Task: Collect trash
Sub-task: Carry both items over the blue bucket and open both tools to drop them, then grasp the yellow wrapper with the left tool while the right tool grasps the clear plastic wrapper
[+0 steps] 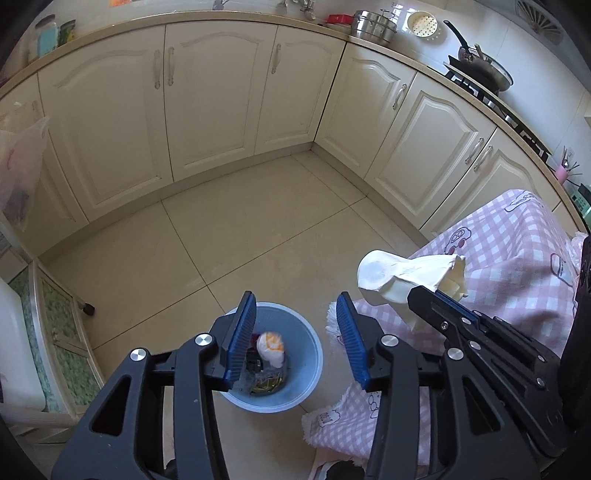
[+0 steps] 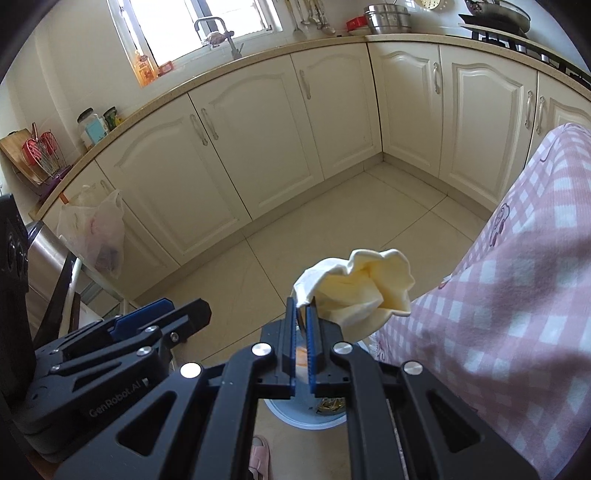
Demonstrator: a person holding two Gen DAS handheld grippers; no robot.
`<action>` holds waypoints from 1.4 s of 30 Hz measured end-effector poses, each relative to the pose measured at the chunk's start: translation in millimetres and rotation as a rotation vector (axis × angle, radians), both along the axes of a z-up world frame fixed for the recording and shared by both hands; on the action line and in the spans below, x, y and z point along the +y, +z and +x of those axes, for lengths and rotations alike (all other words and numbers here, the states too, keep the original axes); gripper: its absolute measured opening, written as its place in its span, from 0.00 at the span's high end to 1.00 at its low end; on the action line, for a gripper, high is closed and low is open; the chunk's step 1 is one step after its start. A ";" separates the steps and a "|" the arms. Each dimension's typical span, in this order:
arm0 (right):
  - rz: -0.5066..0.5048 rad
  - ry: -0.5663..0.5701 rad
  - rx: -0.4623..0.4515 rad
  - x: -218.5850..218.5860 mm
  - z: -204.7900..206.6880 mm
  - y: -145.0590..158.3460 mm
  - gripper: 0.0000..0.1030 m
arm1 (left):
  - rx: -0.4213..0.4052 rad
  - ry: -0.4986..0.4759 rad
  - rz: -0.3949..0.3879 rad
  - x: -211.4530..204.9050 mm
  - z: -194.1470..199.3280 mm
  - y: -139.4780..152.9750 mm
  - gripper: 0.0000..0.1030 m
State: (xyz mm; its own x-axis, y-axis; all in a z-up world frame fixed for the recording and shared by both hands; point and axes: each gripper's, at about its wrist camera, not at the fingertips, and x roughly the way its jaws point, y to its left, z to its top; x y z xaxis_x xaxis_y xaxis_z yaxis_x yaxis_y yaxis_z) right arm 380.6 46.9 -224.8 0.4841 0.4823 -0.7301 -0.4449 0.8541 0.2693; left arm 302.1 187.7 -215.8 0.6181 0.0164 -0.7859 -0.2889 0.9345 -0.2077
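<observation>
Trash filled the bottom of a light blue bin (image 1: pixel 295 369) that stood on the tiled kitchen floor (image 1: pixel 240 240), directly below the left gripper (image 1: pixel 295 339); a crumpled white wad with orange marks (image 1: pixel 271 349) lay on top of darker wrappers inside it. The left gripper's blue-padded jaws were spread wide with nothing between them, one pad over the bin's left rim and the other just past its right rim. The right gripper (image 2: pixel 302 325) had its jaws drawn narrow, pinching the edge of a crumpled cream-white paper bag (image 2: pixel 358 291), which stuck up and to the right from the fingertips, clear of the floor. In the left wrist view that same bag (image 1: pixel 406 273) hung in the air to the right of the bin, in front of a pink-and-white checked cloth (image 1: pixel 517 266) that draped down to the floor beside the bin. In the right wrist view the bin's rim (image 2: pixel 295 422) showed just under the closed jaws. Cream cabinet doors (image 1: pixel 210 99) ran along the far edge of the floor, under a surface (image 2: pixel 258 62) carrying steel pots (image 1: pixel 373 24).
</observation>
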 end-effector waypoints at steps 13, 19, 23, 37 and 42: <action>0.030 0.053 0.032 25.4 9.9 -9.2 0.93 | 0.008 0.058 0.000 17.3 -8.9 -2.3 0.53; 0.028 0.047 0.003 29.3 10.7 1.8 0.85 | -0.010 0.074 -0.009 18.1 -14.2 7.4 0.52; 0.020 0.019 -0.045 16.0 -1.0 23.7 0.82 | -0.043 0.055 -0.010 8.9 -20.2 23.6 0.52; -0.048 -0.235 -0.312 -125.5 -79.5 140.0 0.71 | -0.250 -0.203 -0.028 -110.9 -52.6 117.9 0.47; -0.068 -0.368 -0.340 -201.9 -106.2 153.2 0.67 | -0.267 -0.339 -0.036 -175.5 -54.2 129.0 0.39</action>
